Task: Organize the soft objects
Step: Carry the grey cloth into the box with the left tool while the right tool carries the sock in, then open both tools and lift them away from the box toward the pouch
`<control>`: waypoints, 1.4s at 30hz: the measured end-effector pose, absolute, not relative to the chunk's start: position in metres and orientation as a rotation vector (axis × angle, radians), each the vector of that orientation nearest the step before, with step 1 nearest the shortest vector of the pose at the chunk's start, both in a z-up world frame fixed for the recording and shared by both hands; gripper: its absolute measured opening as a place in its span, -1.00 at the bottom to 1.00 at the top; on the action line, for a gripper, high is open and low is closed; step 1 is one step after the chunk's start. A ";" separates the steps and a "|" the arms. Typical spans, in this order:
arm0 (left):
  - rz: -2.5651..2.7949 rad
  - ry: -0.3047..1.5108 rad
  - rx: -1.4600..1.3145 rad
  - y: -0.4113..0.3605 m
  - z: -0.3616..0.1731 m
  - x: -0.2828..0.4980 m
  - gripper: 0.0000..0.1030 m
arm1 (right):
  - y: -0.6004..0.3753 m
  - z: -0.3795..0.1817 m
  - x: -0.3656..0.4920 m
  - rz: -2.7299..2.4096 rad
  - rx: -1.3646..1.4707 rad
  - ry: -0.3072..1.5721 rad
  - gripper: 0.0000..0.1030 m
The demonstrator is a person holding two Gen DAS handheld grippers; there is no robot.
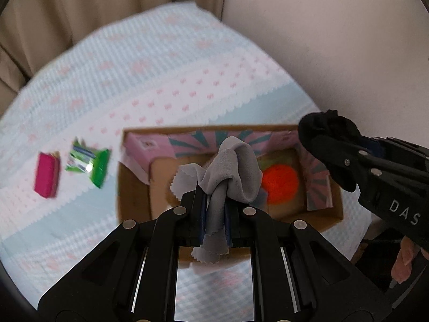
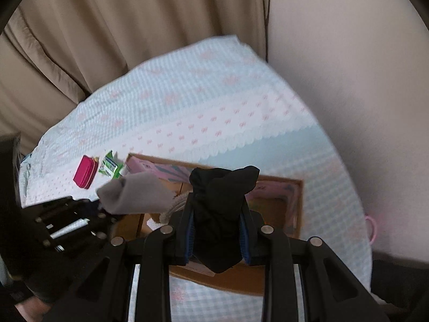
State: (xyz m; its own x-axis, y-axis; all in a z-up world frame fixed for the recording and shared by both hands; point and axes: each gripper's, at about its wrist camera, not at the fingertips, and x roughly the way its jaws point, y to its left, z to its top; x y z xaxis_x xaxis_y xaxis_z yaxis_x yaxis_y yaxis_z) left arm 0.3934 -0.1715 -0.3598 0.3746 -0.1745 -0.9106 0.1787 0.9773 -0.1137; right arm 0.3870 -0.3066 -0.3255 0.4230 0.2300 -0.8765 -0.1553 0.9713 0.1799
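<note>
My left gripper (image 1: 214,201) is shut on a grey cloth (image 1: 230,171) with pinked edges, held above an open cardboard box (image 1: 134,201) on the bed. My right gripper (image 2: 218,214) is shut on a black fabric bundle (image 2: 222,187), also over the box (image 2: 297,204). In the left wrist view the right gripper (image 1: 325,141) comes in from the right with the black bundle (image 1: 327,126) at its tip. The right wrist view shows the left gripper (image 2: 103,209) at lower left, the grey cloth (image 2: 136,196) sticking out of it. An orange round patch (image 1: 278,183) shows inside the box.
A magenta pouch (image 1: 47,175) and a green packet (image 1: 89,165) lie on the bed left of the box. The bedcover (image 1: 161,80) is pale blue and white with pink bows. Beige curtains (image 2: 120,26) hang behind, a plain wall (image 2: 348,80) stands at right. A pink loop (image 2: 372,228) sits at the bed's right edge.
</note>
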 end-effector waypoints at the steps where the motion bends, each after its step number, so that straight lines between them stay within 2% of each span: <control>1: -0.212 1.190 0.015 -0.171 -0.370 0.397 -0.82 | -0.306 -0.331 0.391 0.246 0.087 1.131 -0.51; 7: -0.193 1.267 0.054 -0.171 -0.397 0.407 -0.82 | -0.300 -0.371 0.419 0.270 0.140 1.264 -0.51; 13: -0.177 1.281 0.053 -0.170 -0.397 0.408 -0.82 | -0.297 -0.388 0.432 0.269 0.198 1.323 -0.51; 14: -0.174 1.285 0.052 -0.170 -0.396 0.408 -0.76 | -0.296 -0.390 0.435 0.271 0.201 1.335 -0.50; 15: -0.171 1.291 0.051 -0.170 -0.397 0.409 -0.48 | -0.295 -0.392 0.437 0.270 0.202 1.348 -0.46; 16: -0.164 1.298 0.054 -0.170 -0.397 0.408 -0.15 | -0.294 -0.394 0.438 0.267 0.200 1.351 -0.21; 17: -0.158 1.300 0.062 -0.171 -0.397 0.407 0.86 | -0.294 -0.394 0.439 0.268 0.203 1.351 0.22; 18: -0.159 1.288 0.067 -0.171 -0.396 0.405 0.99 | -0.294 -0.395 0.440 0.277 0.214 1.352 0.44; 19: -0.162 1.284 0.073 -0.171 -0.396 0.404 1.00 | -0.294 -0.396 0.441 0.286 0.230 1.351 0.81; 20: -0.164 1.284 0.079 -0.171 -0.396 0.402 1.00 | -0.295 -0.396 0.442 0.295 0.248 1.353 0.96; 30: -0.161 1.282 0.080 -0.168 -0.381 0.387 1.00 | -0.303 -0.388 0.431 0.289 0.216 1.318 0.98; 42: -0.168 1.213 0.051 -0.165 -0.334 0.362 1.00 | -0.304 -0.340 0.401 0.296 0.178 1.201 0.98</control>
